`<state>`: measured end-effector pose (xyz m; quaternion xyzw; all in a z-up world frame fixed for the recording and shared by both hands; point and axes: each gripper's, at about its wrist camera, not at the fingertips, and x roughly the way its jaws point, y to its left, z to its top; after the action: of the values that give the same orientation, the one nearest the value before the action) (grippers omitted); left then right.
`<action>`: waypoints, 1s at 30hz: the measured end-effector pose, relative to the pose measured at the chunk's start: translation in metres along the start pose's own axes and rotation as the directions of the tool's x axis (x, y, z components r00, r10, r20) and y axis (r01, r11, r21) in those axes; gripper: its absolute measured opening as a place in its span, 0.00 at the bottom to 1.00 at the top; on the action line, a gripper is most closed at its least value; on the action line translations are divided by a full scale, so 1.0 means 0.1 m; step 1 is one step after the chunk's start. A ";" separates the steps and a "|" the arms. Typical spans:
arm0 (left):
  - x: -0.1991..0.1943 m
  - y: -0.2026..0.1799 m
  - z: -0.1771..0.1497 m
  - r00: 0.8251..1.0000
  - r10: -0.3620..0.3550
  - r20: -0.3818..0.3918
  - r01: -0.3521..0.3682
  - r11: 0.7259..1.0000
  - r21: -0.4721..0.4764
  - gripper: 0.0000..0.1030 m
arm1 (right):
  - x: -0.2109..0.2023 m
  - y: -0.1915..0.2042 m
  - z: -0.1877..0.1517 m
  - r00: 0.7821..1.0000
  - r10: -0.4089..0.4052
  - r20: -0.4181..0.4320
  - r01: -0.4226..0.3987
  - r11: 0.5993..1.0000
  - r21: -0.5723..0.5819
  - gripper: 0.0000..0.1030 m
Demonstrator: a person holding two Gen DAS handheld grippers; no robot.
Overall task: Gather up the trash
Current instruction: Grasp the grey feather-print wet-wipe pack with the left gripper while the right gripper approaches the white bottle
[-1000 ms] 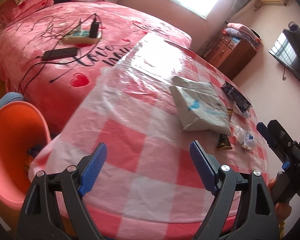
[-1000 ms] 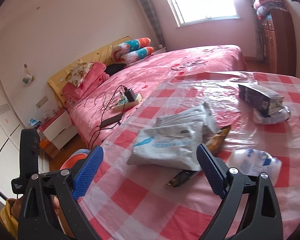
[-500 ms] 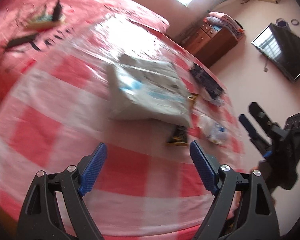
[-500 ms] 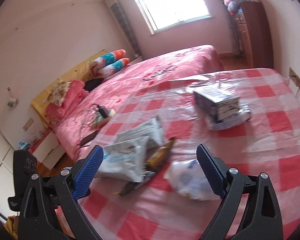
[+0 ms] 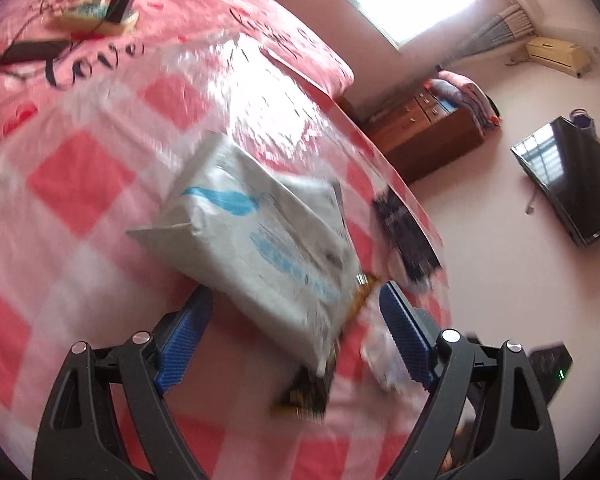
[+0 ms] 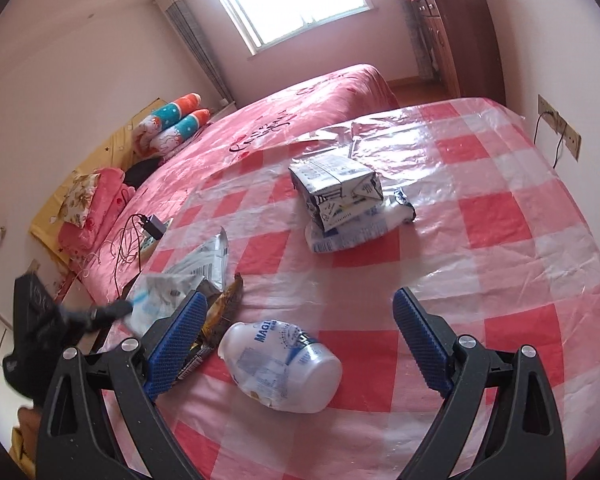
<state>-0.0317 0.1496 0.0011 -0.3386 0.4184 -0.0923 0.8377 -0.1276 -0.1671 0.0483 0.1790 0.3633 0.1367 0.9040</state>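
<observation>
Spreading across both views: a table under a pink-and-white checked cloth with a clear plastic sheet over it, its far edge butting against a pink bed and its right edge curving close to a wall with a socket plate. Lying open and bare: the whole right half of the table in the right wrist view, from the near rim to the far corner. Printing "Love" in black script on the bedspread, past the table's left edge. Resting near the table's middle in the left wrist view: a large white mailer bag with blue marks, blurred beyond reading. Sitting further toward the table's far side: a grey-and-white printed carton on top of a flattened white wrapper, text too small to read. Lying on its side near the table's front rim: a white plastic bottle, blue lettering beginning "MAG", the rest curving out of sight. Poking out beside the bottle, toward the table's left edge: a brown-and-gold snack wrapper. Hovering above the table's front rim, blue pads standing wide apart and clamping nothing: the right gripper, the bottle showing between its fingers. Hanging over the mailer bag's near corner with fingers likewise spread and clear: the left gripper.
</observation>
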 end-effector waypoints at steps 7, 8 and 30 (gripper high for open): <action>0.28 -0.29 0.37 0.985 0.170 0.024 -0.171 0.979 0.106 0.83 | 0.05 0.10 -0.05 0.999 -0.013 -0.030 0.011 0.998 -0.057 0.90; 0.32 -0.33 0.39 0.982 0.188 0.014 -0.188 0.975 0.122 0.83 | 0.06 0.11 -0.05 0.999 -0.014 -0.035 0.011 0.998 -0.062 0.90; 0.63 -0.76 0.04 0.889 0.455 0.041 -0.417 0.771 0.482 0.86 | 0.41 0.30 -0.25 0.981 -0.052 -0.185 0.014 0.980 -0.199 0.90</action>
<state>0.0212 0.0668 0.0113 -0.0111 0.4818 -0.0088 0.8762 -0.1202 -0.1194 0.0194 0.0688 0.4350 0.1734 0.8809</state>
